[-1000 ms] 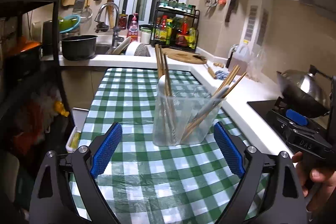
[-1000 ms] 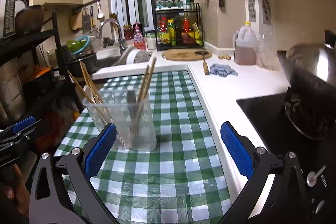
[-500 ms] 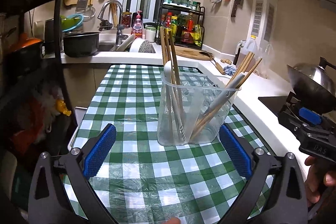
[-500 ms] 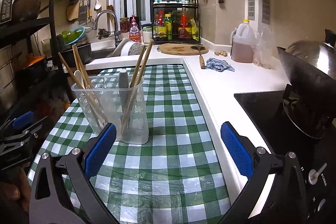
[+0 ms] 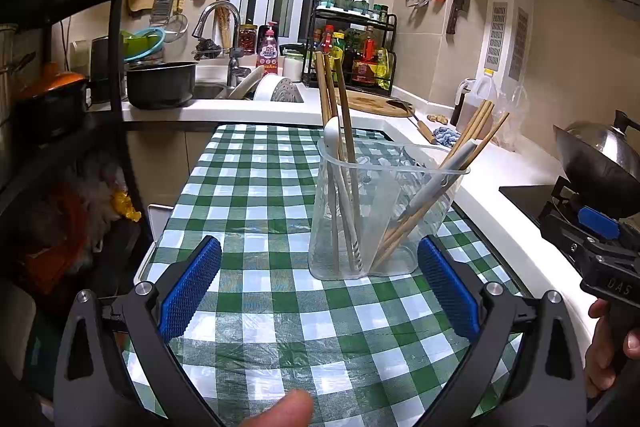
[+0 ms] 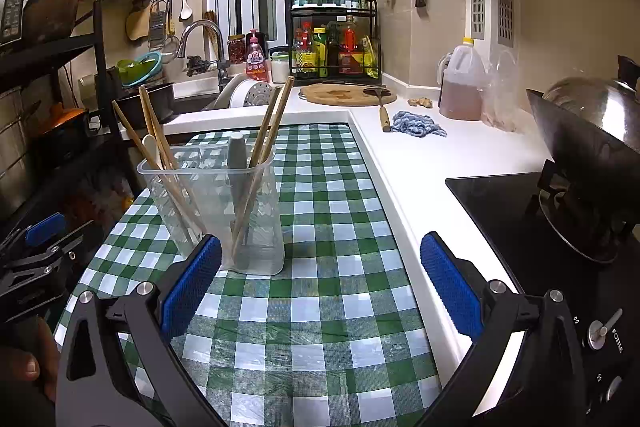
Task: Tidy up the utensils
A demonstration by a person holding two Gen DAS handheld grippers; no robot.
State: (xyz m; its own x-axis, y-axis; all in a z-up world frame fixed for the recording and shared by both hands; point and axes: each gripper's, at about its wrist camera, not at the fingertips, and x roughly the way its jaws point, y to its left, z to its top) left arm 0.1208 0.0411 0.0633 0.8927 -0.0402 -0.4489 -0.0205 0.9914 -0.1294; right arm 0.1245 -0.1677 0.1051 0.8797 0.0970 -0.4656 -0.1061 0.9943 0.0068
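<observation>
One clear holder [image 5: 384, 211]: roughly seven chopsticks [image 5: 474, 131], one white spoon [image 5: 333, 135], one grey handle [image 6: 237, 163]. Left gripper [image 5: 320, 291], right gripper [image 6: 320, 291] both released, empty.

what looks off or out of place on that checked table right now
Nothing is spilled or broken. The clear utensil holder stands upright on the checked cloth. The only untidy part: the chopsticks fan out at different slants in two compartments.

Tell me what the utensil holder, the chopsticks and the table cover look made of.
Utensil holder: clear, slightly frosted plastic; the contents show through its walls.
Chopsticks: likely wood or bamboo; matte tan sticks.
Table cover: probably vinyl or oilcloth; glossy green-white check, wrinkled, with glare patches.
</observation>
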